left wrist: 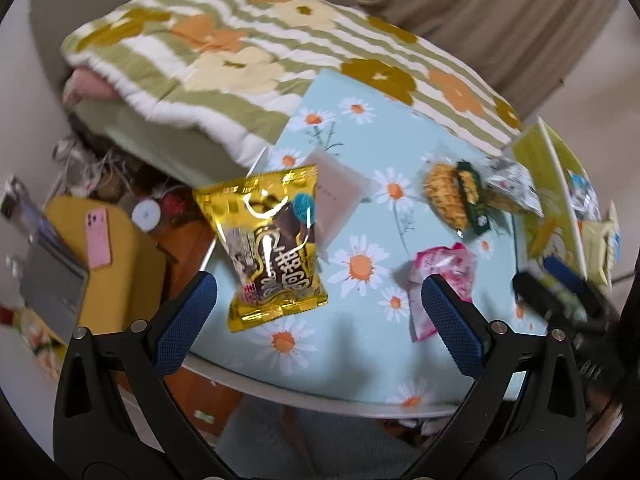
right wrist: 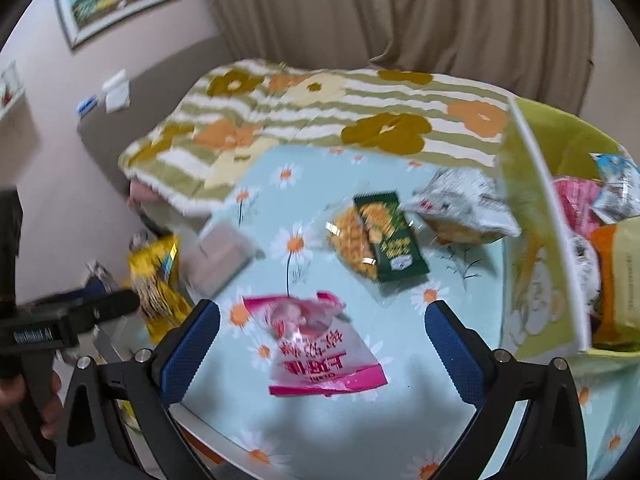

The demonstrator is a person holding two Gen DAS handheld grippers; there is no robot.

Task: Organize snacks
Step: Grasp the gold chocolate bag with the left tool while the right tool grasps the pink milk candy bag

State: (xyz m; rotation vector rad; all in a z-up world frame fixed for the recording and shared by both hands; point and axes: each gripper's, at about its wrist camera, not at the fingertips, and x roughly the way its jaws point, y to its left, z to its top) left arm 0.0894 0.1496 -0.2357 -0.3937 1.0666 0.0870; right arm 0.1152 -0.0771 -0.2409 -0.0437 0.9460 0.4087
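A gold and brown snack bag (left wrist: 272, 248) lies at the left edge of the daisy-print table (left wrist: 360, 340), between and just beyond the fingers of my open left gripper (left wrist: 320, 308). It also shows in the right wrist view (right wrist: 160, 280). A pink snack bag (right wrist: 320, 348) lies between the fingers of my open right gripper (right wrist: 322, 340); it also shows in the left wrist view (left wrist: 440, 284). Farther back lie a green and yellow snack pack (right wrist: 376, 240), a silver bag (right wrist: 464, 208) and a pale pinkish pouch (right wrist: 220, 256). Neither gripper holds anything.
A yellow-green box (right wrist: 540, 264) with several snacks inside stands at the table's right side. A flowered quilt (right wrist: 320, 112) lies behind the table. Left of the table are a yellow stool (left wrist: 120, 280) with a pink phone (left wrist: 98, 236), and floor clutter.
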